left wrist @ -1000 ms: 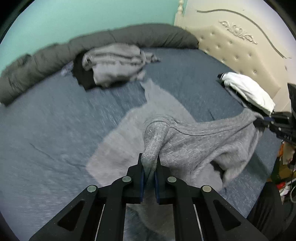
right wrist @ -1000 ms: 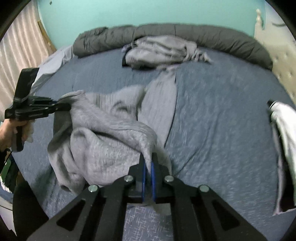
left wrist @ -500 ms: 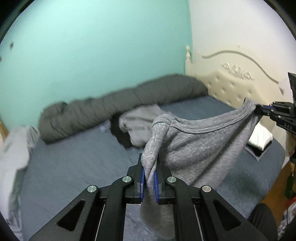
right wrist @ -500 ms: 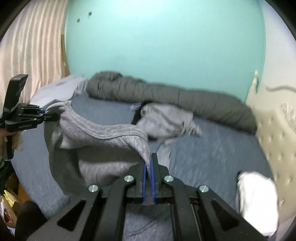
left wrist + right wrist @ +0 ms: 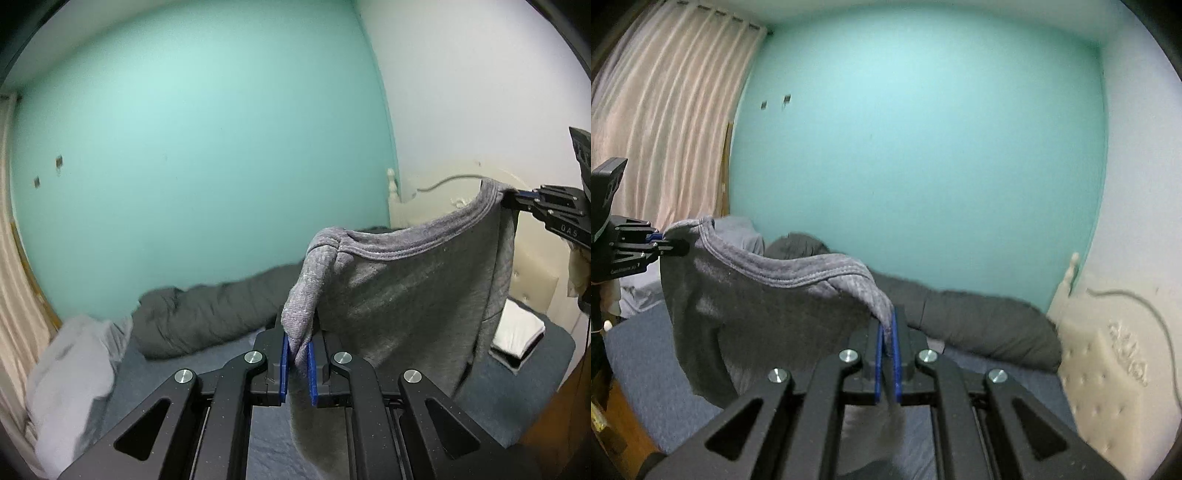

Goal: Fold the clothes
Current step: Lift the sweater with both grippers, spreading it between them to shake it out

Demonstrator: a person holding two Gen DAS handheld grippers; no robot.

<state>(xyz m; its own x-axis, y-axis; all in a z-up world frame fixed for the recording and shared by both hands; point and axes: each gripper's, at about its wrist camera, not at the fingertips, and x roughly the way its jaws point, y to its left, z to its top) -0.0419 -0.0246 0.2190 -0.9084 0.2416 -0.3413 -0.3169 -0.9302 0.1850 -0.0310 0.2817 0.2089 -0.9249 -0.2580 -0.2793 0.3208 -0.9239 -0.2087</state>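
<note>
Two black handheld grippers hold one grey knitted garment [image 5: 413,295] up in the air over the bed. The left gripper [image 5: 296,363] has its blue-padded fingers [image 5: 283,365] closed down to a narrow gap with a bunched corner of the cloth pinched between them; the right gripper [image 5: 886,363] is nearly closed too, with a thin fold of the same cloth between its pads. Each shows in the other's view at the far end of the ribbed edge, so the stitched hem hangs in a shallow curve between them and the rest of the cloth drops freely below.

Holding it by two corners, well apart and high, looks meant to let the weight pull the cloth flat and show its shape, so it can be laid down squarely for folding. Whether it is being shaken out ahead of a fold or lifted partway through one, I cannot tell; the lower part hangs out of sight behind the gripper bodies.

Below lies the bed with the dark blue sheet [image 5: 532,373], a long dark grey rolled duvet [image 5: 979,317] against the turquoise wall, a pale grey heap of cloth [image 5: 70,373] at one side, and a small white folded cloth [image 5: 517,328] near the cream padded headboard [image 5: 1108,362]. No basket, box or other container is in view.
</note>
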